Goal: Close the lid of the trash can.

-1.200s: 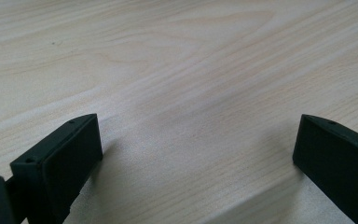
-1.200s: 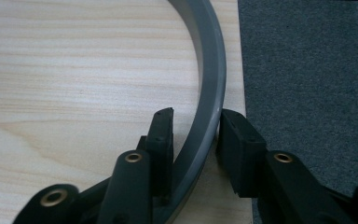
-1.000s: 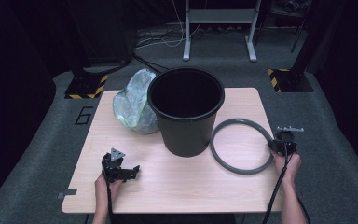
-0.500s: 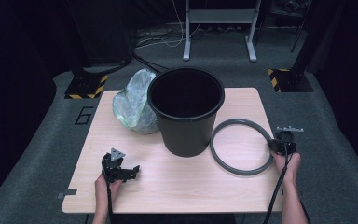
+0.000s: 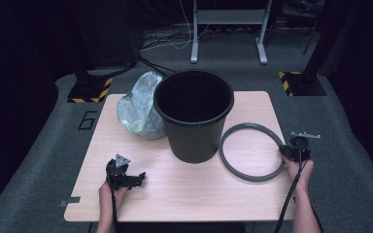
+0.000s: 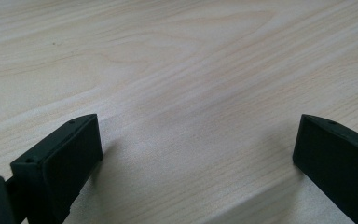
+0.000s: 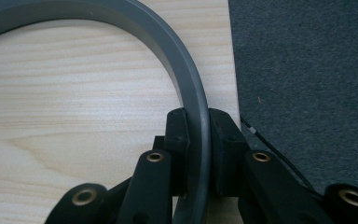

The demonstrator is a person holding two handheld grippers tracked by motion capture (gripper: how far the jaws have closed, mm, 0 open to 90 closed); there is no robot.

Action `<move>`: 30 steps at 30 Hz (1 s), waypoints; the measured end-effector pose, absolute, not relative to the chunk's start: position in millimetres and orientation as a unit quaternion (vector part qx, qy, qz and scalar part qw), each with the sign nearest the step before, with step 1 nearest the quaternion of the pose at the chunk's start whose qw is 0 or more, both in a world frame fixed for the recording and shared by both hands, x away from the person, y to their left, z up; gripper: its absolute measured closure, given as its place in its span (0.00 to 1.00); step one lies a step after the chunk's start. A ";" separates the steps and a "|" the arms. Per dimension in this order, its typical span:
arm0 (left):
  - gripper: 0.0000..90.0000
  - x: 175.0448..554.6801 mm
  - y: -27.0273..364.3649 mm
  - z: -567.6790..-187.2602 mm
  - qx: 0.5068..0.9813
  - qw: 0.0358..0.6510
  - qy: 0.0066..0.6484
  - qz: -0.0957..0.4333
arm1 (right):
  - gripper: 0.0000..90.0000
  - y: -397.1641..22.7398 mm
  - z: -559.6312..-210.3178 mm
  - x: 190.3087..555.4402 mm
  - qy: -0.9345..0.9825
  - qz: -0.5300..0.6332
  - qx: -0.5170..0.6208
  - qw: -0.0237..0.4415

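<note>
A black bin (image 5: 194, 114) stands upright at the middle of the wooden table (image 5: 175, 187). To its right a grey ring (image 5: 233, 162) lies flat on the table. My right gripper (image 5: 295, 151) is shut on the ring's right side at the table's right edge; in the right gripper view the grey ring (image 7: 186, 79) runs between the two pads, which press it from both sides. My left gripper (image 5: 128, 178) rests near the front left of the table, its jaws wide apart over bare wood (image 6: 191, 93) with nothing between them.
A crumpled clear plastic bag (image 5: 138, 109) lies against the bin's left side. Grey carpet (image 7: 307, 70) begins right beside the table's right edge. A metal stand (image 5: 226, 29) and yellow-black striped feet (image 5: 301, 82) are on the floor beyond the table.
</note>
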State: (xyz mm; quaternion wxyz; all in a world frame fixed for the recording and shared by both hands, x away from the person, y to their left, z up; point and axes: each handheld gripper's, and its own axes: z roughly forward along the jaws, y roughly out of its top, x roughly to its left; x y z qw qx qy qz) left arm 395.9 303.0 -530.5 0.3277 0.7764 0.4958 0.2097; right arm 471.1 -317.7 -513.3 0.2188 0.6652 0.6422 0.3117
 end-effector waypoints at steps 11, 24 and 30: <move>0.01 395.9 303.0 -530.4 0.776 0.328 0.496 0.210 | 0.88 -328.3 -506.0 464.6 0.619 0.335 0.680 0.206; 0.02 395.6 302.9 -530.4 0.776 0.329 0.496 0.210 | 0.88 -331.6 -493.7 461.9 0.609 0.355 0.679 0.204; 0.02 395.7 303.0 -530.4 0.776 0.328 0.495 0.210 | 0.88 -333.9 -484.8 460.1 0.606 0.358 0.679 0.209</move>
